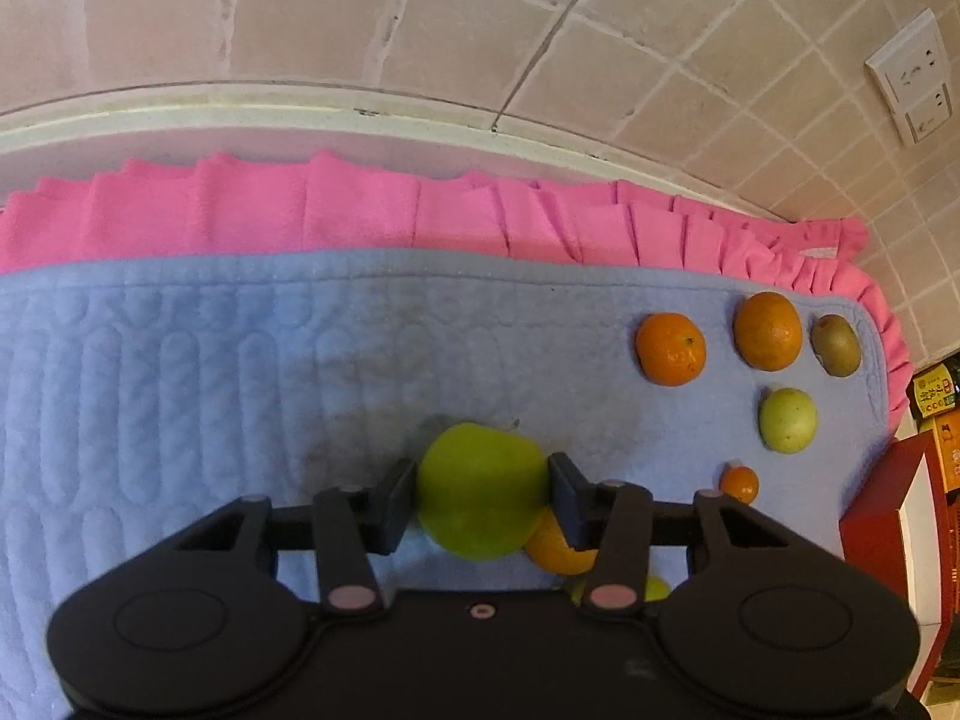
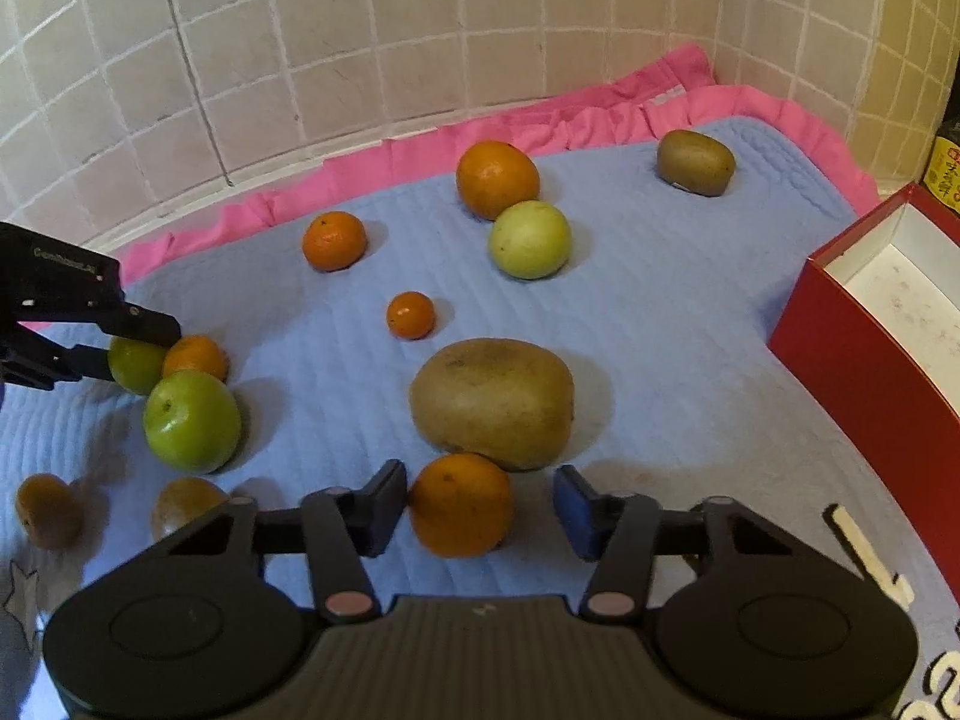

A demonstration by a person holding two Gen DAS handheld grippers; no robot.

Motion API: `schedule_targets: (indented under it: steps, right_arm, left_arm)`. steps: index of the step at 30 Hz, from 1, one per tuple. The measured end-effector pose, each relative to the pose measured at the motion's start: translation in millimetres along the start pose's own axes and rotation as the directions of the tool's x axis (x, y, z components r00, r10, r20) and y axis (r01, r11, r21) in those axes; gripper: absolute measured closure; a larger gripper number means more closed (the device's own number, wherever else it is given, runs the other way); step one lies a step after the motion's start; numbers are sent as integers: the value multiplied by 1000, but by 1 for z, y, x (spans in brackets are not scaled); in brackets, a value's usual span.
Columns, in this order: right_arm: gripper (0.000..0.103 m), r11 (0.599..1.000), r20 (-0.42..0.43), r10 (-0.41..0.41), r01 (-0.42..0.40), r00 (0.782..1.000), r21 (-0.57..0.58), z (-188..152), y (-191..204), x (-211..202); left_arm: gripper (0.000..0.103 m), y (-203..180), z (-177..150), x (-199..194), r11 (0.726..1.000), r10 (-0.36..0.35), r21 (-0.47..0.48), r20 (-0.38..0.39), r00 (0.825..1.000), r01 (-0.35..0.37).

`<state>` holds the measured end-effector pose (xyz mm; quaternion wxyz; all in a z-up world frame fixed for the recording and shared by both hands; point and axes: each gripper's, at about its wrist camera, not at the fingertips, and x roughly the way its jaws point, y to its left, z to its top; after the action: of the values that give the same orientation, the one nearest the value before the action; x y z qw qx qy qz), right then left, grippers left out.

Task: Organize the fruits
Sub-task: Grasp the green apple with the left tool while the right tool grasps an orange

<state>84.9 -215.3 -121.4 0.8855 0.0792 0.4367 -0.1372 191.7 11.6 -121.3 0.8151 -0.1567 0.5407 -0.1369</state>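
- My left gripper (image 1: 483,495) pinched a round green apple (image 1: 480,492) on the quilted blue mat (image 1: 180,360).
- My right gripper (image 2: 480,507) bracketed a small orange tangerine (image 2: 461,504); only its left pad touched.
- The red cardboard box (image 2: 852,348) sat empty; nothing was sorted.

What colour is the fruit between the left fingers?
Bright green fruit, clearest in the left wrist view.

Beige tiled wall (image 1: 420,12), white wall socket (image 1: 912,81)
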Motion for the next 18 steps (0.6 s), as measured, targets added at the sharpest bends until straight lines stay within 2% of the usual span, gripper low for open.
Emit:
schedule_targets:
  steps: [1,6,11,14,18]
  right_arm:
    - [63,1000,3,10,-10,1000,-3,-1,1,-2]
    - [63,1000,42,15,-14,999,-25,-5,3,-15]
    - [63,995,74,90,-93,993,42,-6,-15,-38]
    - [63,992,151,99,-110,984,69,0,-34,-67]
    - [63,989,262,33,-70,964,134,12,-80,-104]
  left_arm:
    - [47,-2,-1,-2,1000,11,4,7,1000,-11]
    - [47,-20,-8,-24,997,43,65,64,997,-47]
    - [47,-49,-17,-63,988,58,133,147,987,-78]
    - [47,-82,-22,-87,979,30,190,202,979,-69]
    - [47,-147,-29,-103,948,-72,319,247,966,-11]
